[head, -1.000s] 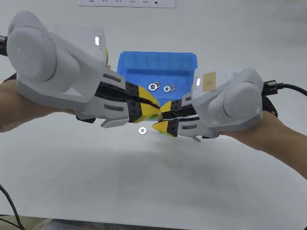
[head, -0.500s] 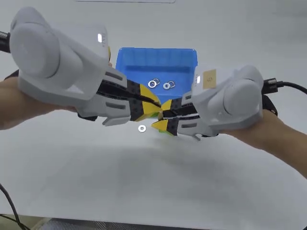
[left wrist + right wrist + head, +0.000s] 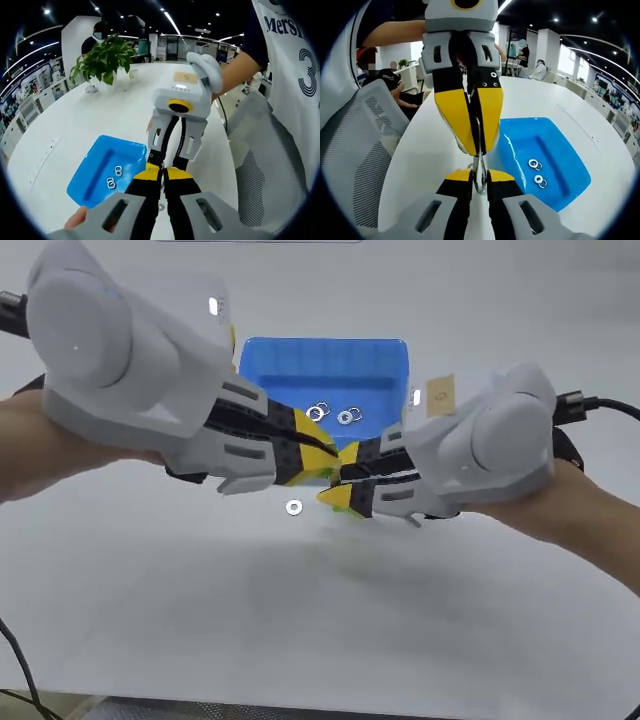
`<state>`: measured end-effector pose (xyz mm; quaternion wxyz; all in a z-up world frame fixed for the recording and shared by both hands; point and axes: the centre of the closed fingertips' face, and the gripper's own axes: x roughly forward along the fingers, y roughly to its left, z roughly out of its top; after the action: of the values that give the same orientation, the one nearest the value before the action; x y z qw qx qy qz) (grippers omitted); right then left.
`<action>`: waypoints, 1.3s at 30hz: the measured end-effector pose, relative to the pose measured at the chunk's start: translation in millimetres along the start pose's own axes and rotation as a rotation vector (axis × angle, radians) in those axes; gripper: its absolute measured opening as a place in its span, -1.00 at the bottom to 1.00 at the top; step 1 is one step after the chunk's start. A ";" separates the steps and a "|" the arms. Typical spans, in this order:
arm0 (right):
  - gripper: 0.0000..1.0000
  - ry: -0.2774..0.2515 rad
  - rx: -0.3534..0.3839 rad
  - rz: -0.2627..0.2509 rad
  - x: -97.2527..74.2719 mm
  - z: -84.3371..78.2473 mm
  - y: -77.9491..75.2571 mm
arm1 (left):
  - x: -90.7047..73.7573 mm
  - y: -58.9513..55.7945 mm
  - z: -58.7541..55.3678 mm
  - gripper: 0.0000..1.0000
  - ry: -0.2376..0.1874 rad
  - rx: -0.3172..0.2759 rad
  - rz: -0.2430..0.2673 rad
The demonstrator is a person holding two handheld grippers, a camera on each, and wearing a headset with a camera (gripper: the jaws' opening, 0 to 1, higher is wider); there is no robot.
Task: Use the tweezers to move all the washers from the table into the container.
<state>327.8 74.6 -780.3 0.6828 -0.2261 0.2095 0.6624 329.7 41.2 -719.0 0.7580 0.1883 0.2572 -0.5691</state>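
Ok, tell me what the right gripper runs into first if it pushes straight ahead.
The left gripper: its yellow jaws face the right gripper almost tip to tip, with the tweezers bridging them. Contact would likely come at once.

Potted plant [image 3: 104, 59], mesh chair [image 3: 355, 165] (grey), blk cable [image 3: 603, 409].

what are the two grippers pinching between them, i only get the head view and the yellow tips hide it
Observer: The right gripper view shows thin metal tweezers, with the left gripper and the right gripper both closed on them.
Operator: anything else on the bench past the container
Observer: The left gripper view shows a potted plant on the table, well beyond the container.
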 end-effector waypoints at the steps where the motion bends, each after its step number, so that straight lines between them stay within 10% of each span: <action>1: -0.76 0.000 0.000 0.001 0.0 0.0 0.2 | 0.1 1.3 -0.1 -0.88 0.000 -0.007 -0.002; 23: -0.79 0.010 0.003 0.004 0.2 2.5 4.8 | -2.5 -8.0 -0.2 -0.87 0.016 -0.033 -0.031; 39: -0.79 -0.021 -0.050 -0.040 -16.4 31.0 8.2 | -24.6 -18.7 26.3 -0.87 -0.003 0.006 0.002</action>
<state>318.6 79.6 -745.8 0.6923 -0.2400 0.1811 0.6560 311.0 39.6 -683.0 0.7584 0.1900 0.2540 -0.5694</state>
